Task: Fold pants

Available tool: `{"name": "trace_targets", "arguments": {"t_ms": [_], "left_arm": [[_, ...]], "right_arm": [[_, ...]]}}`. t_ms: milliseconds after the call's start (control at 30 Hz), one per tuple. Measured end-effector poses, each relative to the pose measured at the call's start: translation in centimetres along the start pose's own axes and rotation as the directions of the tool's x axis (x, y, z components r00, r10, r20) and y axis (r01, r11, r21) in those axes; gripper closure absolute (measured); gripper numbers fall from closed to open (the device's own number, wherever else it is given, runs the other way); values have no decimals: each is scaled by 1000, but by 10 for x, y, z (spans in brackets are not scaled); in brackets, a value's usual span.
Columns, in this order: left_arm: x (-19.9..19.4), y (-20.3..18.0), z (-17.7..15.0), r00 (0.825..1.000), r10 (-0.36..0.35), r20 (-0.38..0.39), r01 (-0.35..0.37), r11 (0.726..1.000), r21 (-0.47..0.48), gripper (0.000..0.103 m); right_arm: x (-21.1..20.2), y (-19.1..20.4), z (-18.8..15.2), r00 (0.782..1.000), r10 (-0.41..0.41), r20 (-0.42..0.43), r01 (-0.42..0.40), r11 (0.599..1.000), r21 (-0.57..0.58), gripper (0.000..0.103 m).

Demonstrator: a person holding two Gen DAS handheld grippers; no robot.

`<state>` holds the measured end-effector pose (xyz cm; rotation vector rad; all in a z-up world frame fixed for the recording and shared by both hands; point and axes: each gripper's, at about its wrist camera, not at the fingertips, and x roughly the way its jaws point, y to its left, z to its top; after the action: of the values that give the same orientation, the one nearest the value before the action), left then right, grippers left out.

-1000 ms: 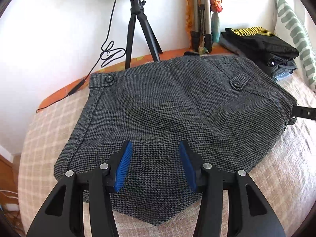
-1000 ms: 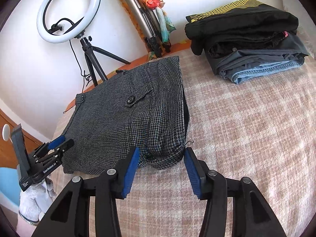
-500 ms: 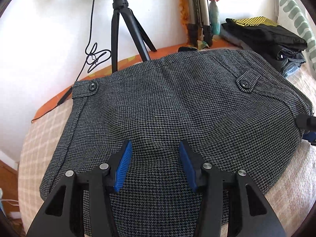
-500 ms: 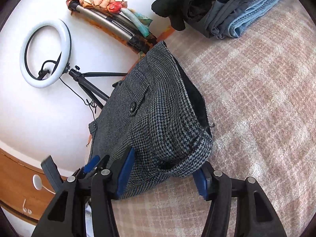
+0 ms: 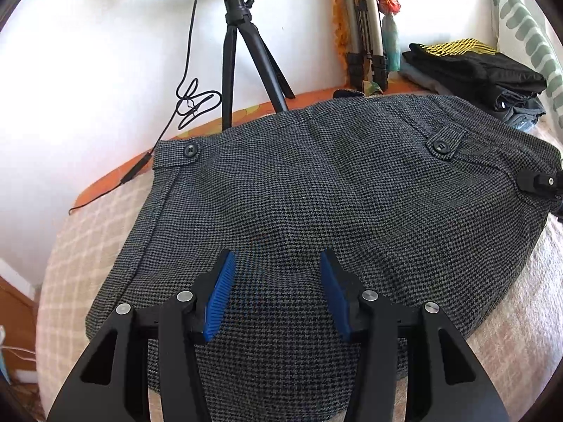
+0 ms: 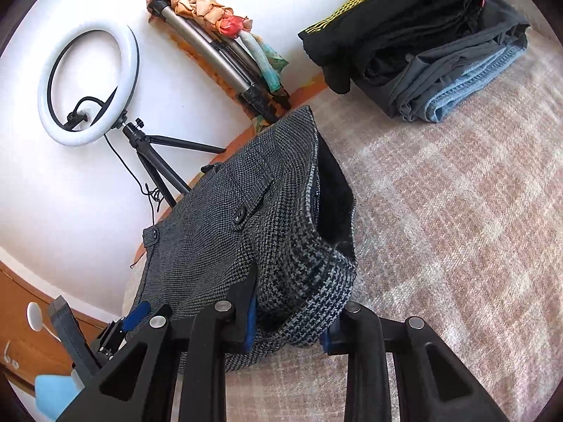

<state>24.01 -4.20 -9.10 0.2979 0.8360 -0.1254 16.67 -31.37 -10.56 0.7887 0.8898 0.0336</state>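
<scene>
The pants [image 5: 316, 190], a grey houndstooth pair already folded into a broad bundle, lie on the bed [image 6: 457, 218], spread across its pale checked blanket [image 5: 95, 232] with the waistband toward the far wall. 2 buttoned tabs show on the fabric in the left wrist view, 1 at the far left corner and 1 toward the far right. In the right wrist view the right edge of the bundle is lifted and curled over, so its dark lining shows.

A stack of folded clothes [image 6: 422, 38] (black on top, grey and blue denim beneath) sits at the far right of the bed, well apart from the pants. A ring light [image 6: 88, 84] stands on a black tripod [image 5: 242, 56] at the far edge, its cable trailing down the wall. A striped pillow [image 5: 524, 28] leans at the far right.

The right tool [image 6: 292, 320] has just been closing, and its jaws now grasp the near right corner of the pants, the cloth bunched between the blue pads. The left tool [image 5: 276, 295] hangs over the near middle of the pants with its jaws parted; its blue pads [image 5: 220, 295] sit just above the fabric and clamp nothing.
</scene>
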Motion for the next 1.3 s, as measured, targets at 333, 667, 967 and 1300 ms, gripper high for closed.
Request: {"name": "trace_targets", "arguments": {"t_ms": [333,667,967,1300], "left_arm": [[-3,7,8,998,-61,-25,60,996,-68,54],[-56,70,-31,995,-96,25,99,973,-208,54],[-110,148,-88,998,-6,57,27,931,-365,54],[-135,189,-117,995,43,88,2,887,-462,54]], "right_arm": [[-17,43,16,998,-35,55,42,989,-141,78],[-19,91,19,994,-57,90,80,956,-281,78],[-11,157,10,993,-34,110,80,891,-447,78],[47,275,-55,1000,-15,17,23,672,-740,78]]}}
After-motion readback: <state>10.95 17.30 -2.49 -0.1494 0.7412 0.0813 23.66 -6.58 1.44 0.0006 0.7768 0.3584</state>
